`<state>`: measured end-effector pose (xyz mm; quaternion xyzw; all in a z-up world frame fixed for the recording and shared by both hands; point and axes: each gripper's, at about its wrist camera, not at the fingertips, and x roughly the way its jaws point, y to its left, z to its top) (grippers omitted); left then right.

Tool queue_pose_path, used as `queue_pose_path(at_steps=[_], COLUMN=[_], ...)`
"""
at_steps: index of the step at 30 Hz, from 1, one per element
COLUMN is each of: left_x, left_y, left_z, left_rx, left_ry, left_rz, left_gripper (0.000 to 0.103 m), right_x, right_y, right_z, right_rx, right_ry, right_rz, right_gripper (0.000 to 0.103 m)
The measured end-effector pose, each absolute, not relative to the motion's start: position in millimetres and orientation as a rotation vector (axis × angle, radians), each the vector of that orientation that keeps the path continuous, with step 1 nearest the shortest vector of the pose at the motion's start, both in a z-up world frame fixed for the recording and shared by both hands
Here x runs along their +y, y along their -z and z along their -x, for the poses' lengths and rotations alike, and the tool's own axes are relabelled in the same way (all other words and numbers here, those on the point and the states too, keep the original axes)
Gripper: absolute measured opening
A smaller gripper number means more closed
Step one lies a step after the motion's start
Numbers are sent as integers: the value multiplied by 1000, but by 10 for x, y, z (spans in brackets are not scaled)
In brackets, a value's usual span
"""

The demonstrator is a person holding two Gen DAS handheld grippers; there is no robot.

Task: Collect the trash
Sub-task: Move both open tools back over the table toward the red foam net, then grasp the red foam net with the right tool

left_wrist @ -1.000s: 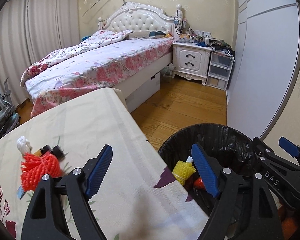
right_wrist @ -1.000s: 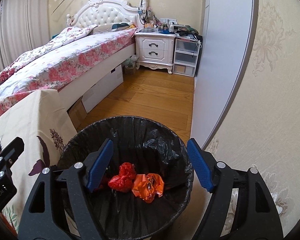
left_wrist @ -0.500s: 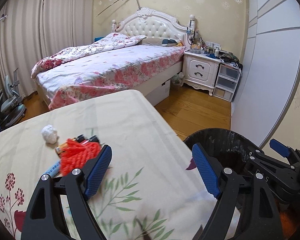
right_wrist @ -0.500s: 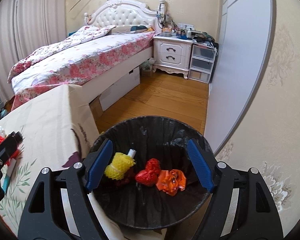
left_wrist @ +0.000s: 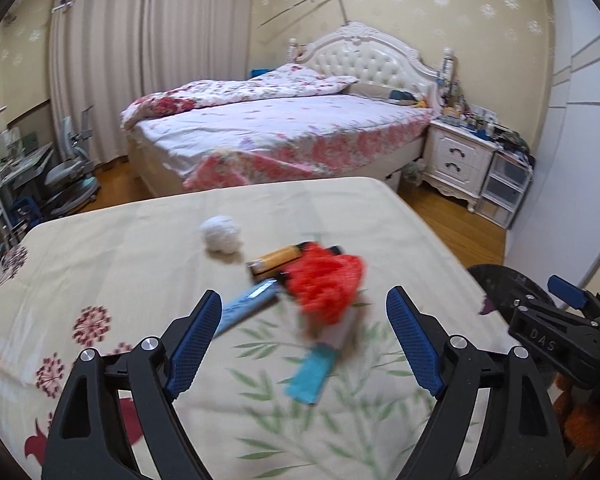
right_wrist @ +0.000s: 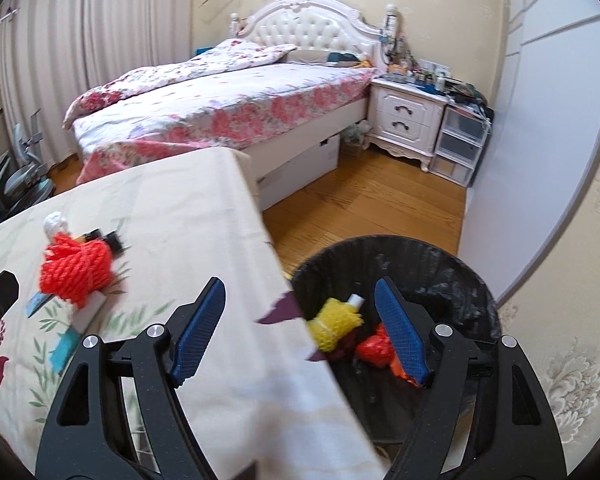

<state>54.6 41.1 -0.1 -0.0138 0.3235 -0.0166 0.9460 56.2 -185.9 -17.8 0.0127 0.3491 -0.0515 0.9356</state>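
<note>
Ahead of left claw [left_wrist: 304,340], released and just widened: red mesh wad [left_wrist: 326,288] on surface [left_wrist: 120,248]. Right claw [right_wrist: 300,328], released, empty, lies farther off.

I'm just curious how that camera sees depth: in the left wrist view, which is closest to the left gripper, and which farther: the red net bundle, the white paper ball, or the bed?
From the left gripper:
1. Red net bundle, on the table just ahead of the fingers.
2. White paper ball, farther up the table, to the left.
3. Bed, beyond the table's far edge.
</note>
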Motion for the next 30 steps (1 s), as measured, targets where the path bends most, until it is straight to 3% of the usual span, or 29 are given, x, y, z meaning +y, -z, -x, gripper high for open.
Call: queue_pose_path(at_steps=[14, 27, 29, 30], left_x=[1605, 2224, 2220, 2215], left_y=[133, 295, 309, 315], left_z=[-347, -283, -287, -287], left_rx=[674, 704, 708, 709], left_ry=[-235, -345, -341, -338], left_rz=[125, 187, 188, 187], left_gripper=[83, 83, 83, 83], right_x=[-725, -287, -313, -314], right_y=[38, 309, 325, 336], right_z=[-720, -1024, -1046, -1042], right_rx=[703, 789, 793, 796], right_ry=[-135, -135, -129, -129], right_rz=[36, 85, 78, 77], right_gripper=[81, 81, 79, 72])
